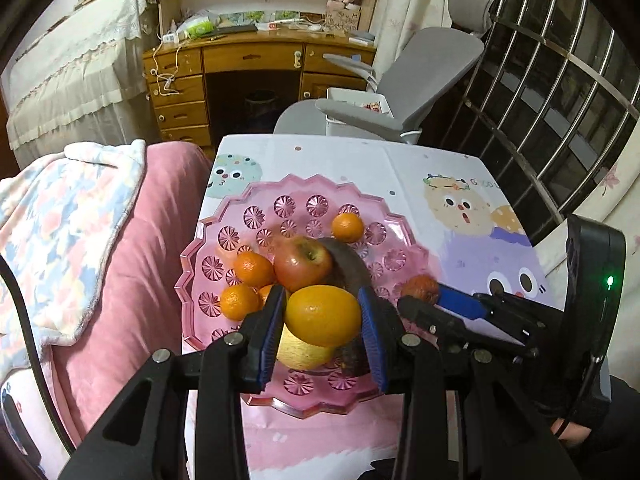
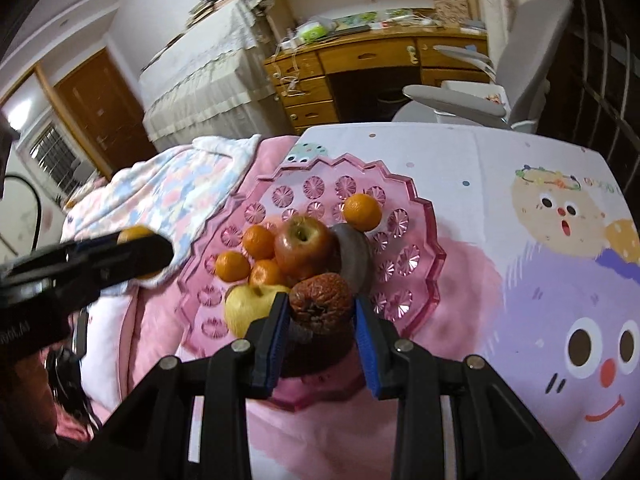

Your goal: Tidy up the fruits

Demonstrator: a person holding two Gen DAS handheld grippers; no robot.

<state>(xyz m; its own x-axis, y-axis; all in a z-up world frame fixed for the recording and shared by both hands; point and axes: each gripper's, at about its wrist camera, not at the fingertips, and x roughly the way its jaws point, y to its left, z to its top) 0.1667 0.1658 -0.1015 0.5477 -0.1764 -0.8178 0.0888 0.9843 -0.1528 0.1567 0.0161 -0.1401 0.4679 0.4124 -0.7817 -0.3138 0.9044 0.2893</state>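
Above the pink plate [image 1: 192, 264]: left gripper [image 1: 322, 316] clamped on an orange [image 1: 322, 314], right gripper [image 2: 320, 312] clamped on a shrivelled fruit [image 2: 320, 302]; bare tablecloth [image 2: 500, 152] right of the rim.

We count five small tangerines [image 2: 362, 212], one large orange [image 1: 323, 315], one red apple [image 2: 303, 246], one yellow apple [image 2: 250, 307], one shrivelled fruit [image 2: 322, 298], one pink tray [image 2: 416, 216].

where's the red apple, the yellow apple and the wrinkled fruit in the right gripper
red apple [image 2: 303, 249]: right wrist view, on its top beside the stem hollow
yellow apple [image 2: 248, 309]: right wrist view, on its side
wrinkled fruit [image 2: 320, 296]: right wrist view, on its brown skin between the blue pads
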